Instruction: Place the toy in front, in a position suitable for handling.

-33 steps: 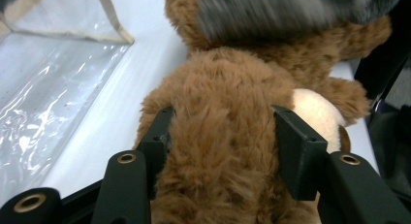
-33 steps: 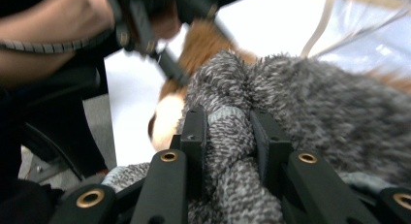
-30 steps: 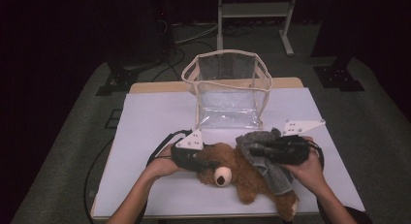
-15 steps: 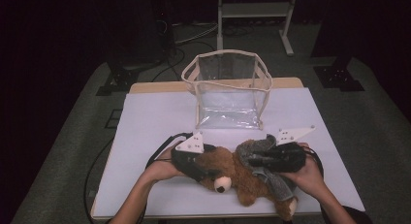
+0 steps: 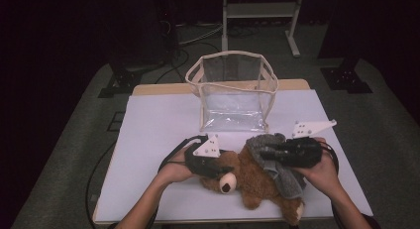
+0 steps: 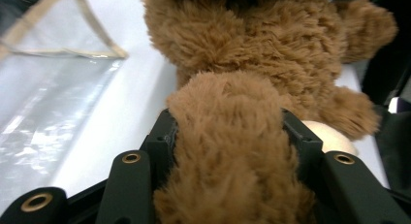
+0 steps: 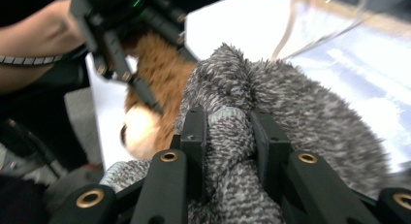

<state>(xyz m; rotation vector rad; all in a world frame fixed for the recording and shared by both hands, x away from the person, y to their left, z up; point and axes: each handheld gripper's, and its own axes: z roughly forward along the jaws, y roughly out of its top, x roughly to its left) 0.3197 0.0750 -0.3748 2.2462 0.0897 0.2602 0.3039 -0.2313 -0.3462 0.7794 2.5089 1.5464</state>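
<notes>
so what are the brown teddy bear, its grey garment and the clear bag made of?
Brown teddy bear: plush, long shaggy pile. Grey garment: fuzzy marled knit, likely fleece or wool. Clear box-shaped bag: glossy see-through plastic, probably vinyl, with beige fabric edging.

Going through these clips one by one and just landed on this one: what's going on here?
A person at a white table works on a brown teddy bear with a gripper in each hand. The left gripper has its jaws closed on one of the bear's furry limbs, having just been closing on it. The right gripper is clamped on a fold of the grey knitted garment on the bear. An open clear bag stands behind them.
</notes>
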